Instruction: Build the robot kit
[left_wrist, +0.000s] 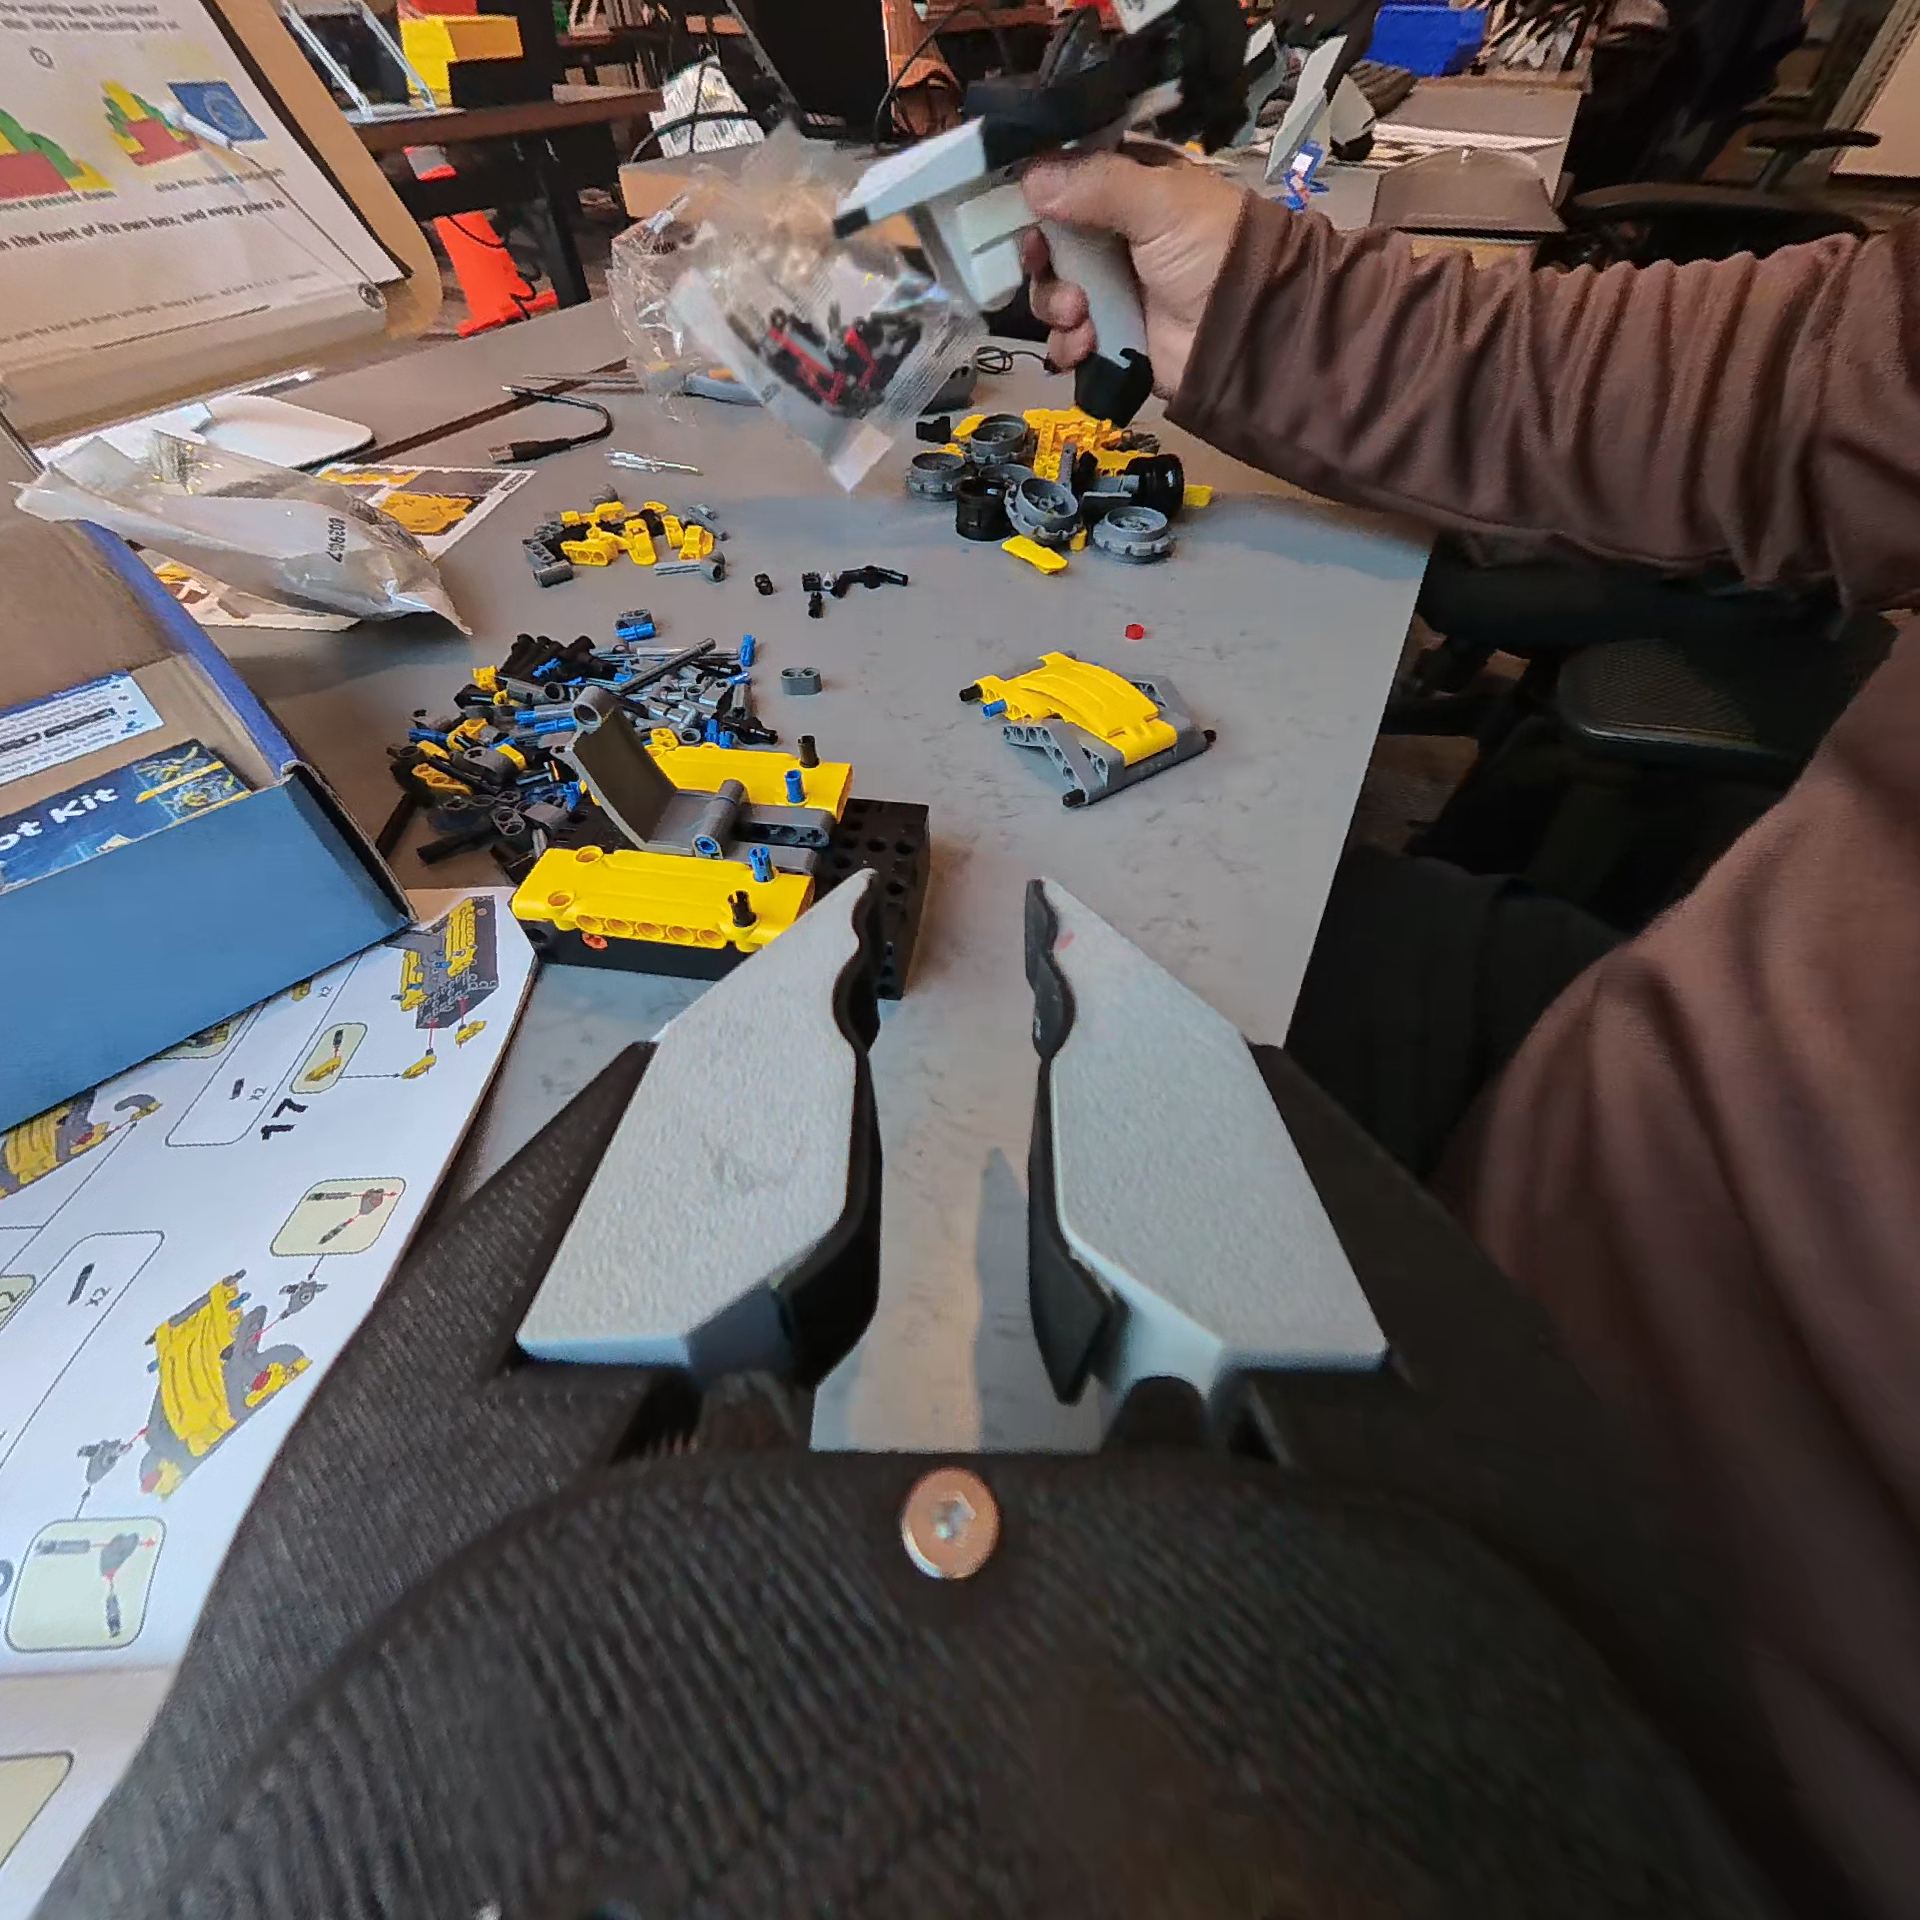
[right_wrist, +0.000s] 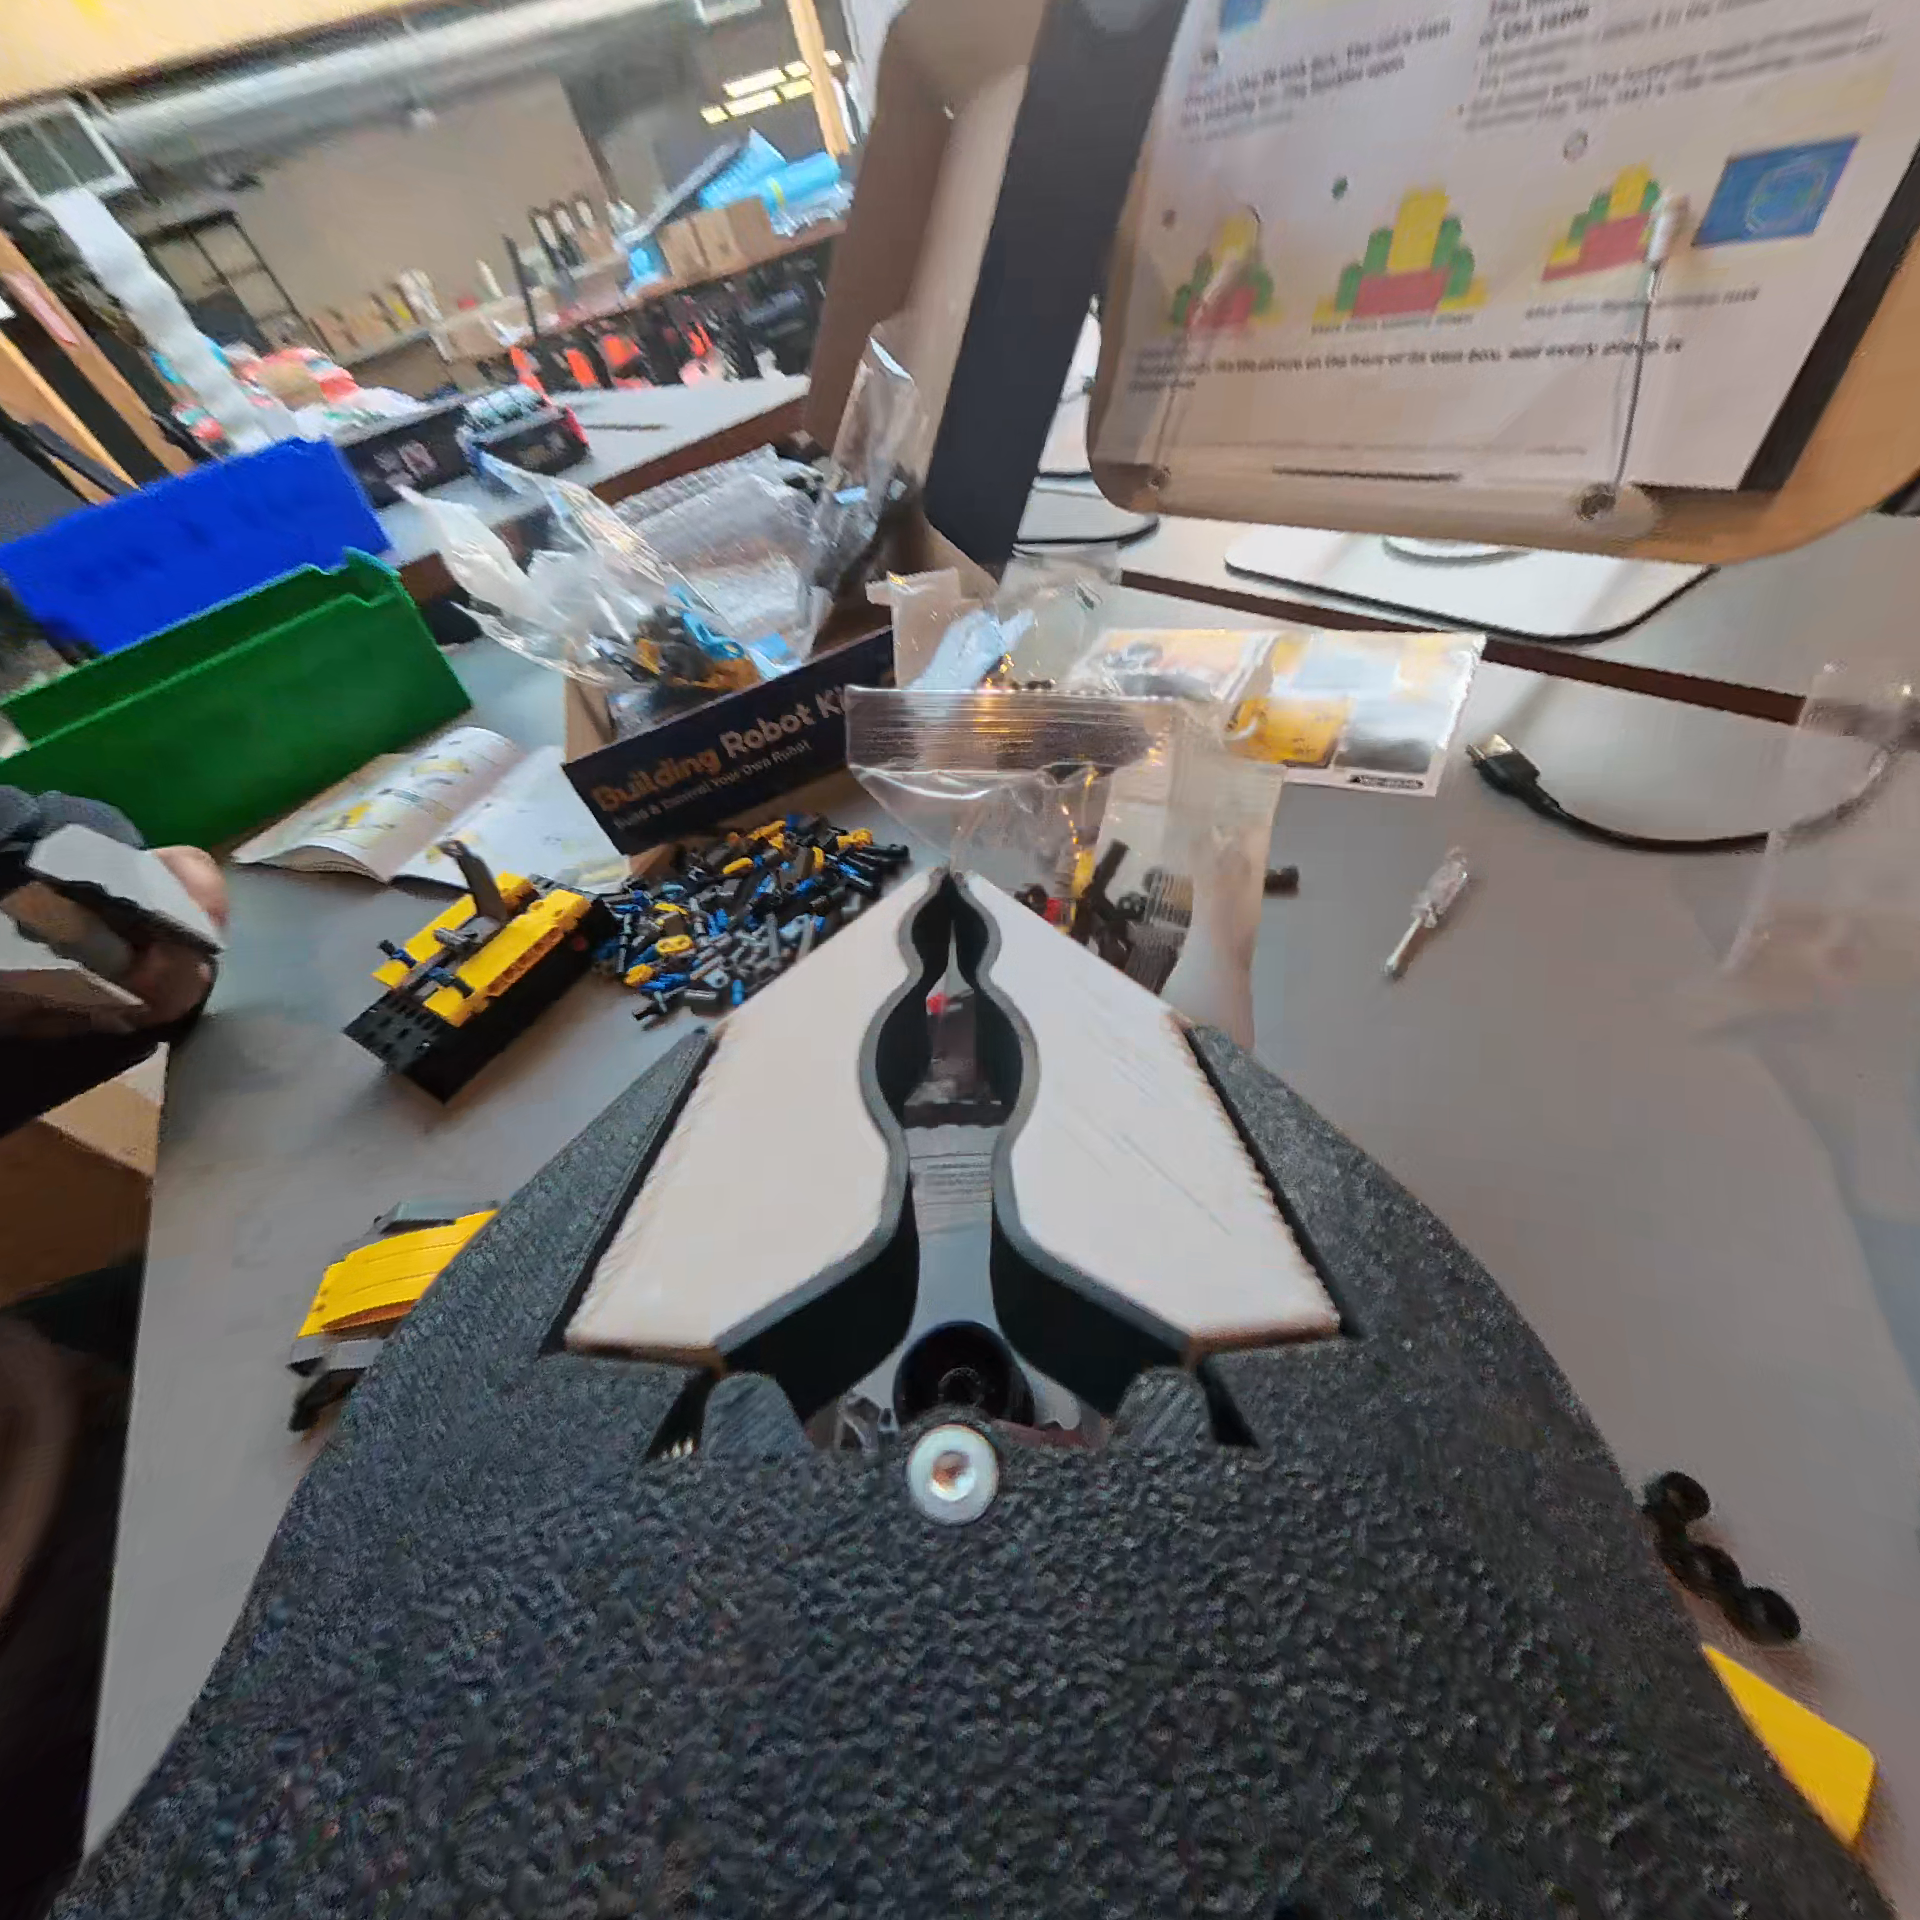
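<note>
Closest up, saw the left gripper with its jaws spread and nothing between them, hanging low over the grey table just on the near side of the yellow-and-black brick build. Couldn't tell whether it was touching the build. Spotted an open instruction booklet lying flat just left of that build, with a blue cardboard box sitting partly on top of the booklet. Found a messy pile of small black, blue and grey pins right behind the build, touching it. Noticed a curved yellow-and-grey panel piece off to the build's right, apart from it. Farther back from the build, saw a heap of grey wheel hubs and yellow parts. Up above that heap, well beyond the build, caught the right gripper gripped by a hand in a brown sleeve. Looked pressed together at the fingertips, pinching the edge of a clear plastic bag held up off the table. Made out black and red bits inside the bag, though pretty blurry in the left wrist view.
</note>
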